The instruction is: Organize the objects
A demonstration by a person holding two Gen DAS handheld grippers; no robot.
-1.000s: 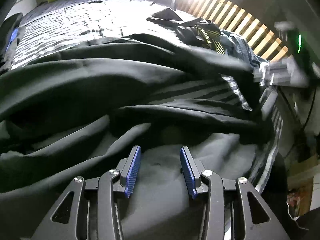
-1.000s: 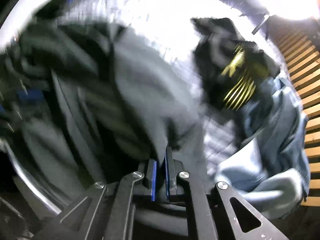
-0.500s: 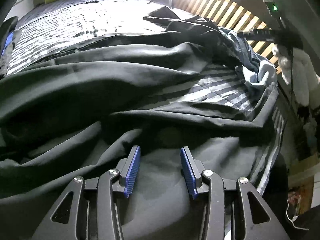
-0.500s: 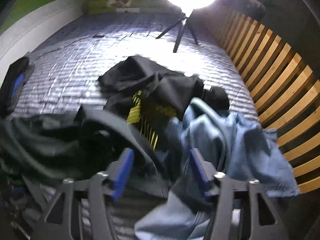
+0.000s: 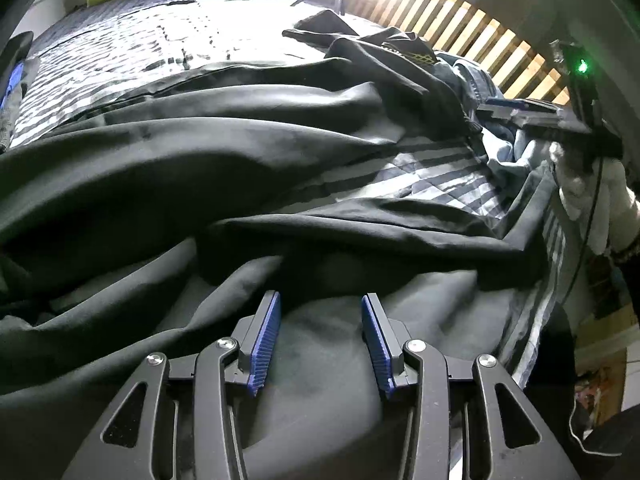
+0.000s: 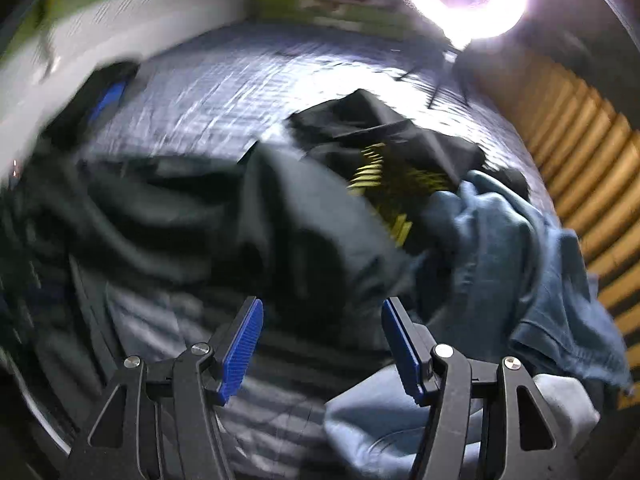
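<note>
Spreading apart, empty: right tool (image 6: 322,340); left tool (image 5: 320,336) apparently straddles dark cloth (image 5: 240,152).

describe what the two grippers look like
Both look alike. The left gripper and right gripper each have black angular frames with triangular cut-outs, silver screw heads at the joints and two ribbed blue pads. In the left view, a green light glows on the right one.

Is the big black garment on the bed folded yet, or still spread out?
Still spread out: the black garment lies in loose wrinkles across the striped bedcover, with no neat fold edges visible.
</note>
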